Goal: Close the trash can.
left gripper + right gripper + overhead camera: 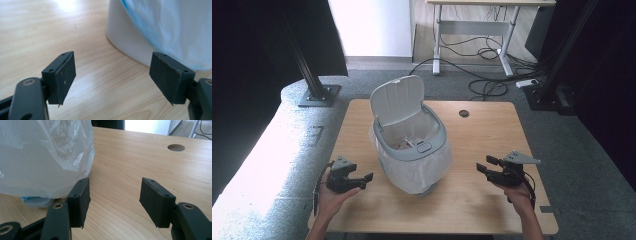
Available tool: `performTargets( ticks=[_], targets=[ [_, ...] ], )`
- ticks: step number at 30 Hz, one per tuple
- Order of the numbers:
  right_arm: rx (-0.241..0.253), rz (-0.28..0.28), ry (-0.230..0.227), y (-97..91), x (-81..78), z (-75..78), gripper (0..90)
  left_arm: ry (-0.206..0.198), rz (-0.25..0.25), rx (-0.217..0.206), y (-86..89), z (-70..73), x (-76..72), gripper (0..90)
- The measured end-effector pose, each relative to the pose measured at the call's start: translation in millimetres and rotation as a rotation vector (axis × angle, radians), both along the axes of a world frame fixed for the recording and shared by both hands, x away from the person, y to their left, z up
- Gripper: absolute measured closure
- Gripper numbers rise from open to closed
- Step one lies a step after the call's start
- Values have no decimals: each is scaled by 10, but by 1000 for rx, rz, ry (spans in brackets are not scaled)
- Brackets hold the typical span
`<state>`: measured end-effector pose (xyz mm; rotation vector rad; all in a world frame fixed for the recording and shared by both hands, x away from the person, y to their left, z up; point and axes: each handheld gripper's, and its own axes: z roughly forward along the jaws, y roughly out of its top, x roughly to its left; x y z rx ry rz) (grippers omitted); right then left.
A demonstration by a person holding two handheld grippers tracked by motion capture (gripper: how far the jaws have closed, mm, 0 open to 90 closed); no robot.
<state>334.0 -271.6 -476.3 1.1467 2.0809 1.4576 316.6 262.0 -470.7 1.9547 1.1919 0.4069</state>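
Note:
A small white bin (412, 145) stands in the middle of the wooden table (492, 200), its lid (397, 100) tipped up and back. A thin plastic bag (422, 172) lines it and hangs over the outside below a grey rim. Small scraps lie inside. My left gripper (364, 181) is to the bin's left, open, with nothing between its jaws; in the left gripper view (112, 65) it faces the bin's white base (125, 37) and the bag (175, 30). My right gripper (484, 164) is to the bin's right, open and empty (115, 187), close to the bag (42, 155).
A round cable hole (464, 113) (176, 147) sits in the table's far right part. Beyond the table are a black stand foot (318, 95), a white desk frame (472, 30) and loose cables (492, 85) on the grey carpet.

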Motion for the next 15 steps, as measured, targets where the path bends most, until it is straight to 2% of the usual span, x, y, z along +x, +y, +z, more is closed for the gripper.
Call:
performTargets(
  ticks=[8, 15],
  targets=[
    [3, -6, -1, -22, 2, 8, 406, -44, -16, -21, 68, 349, 41, 225],
    [7, -10, 0, -42, -5, 12, 406, -73, -38, -39, 42, 552, 70, 222]
  ],
)
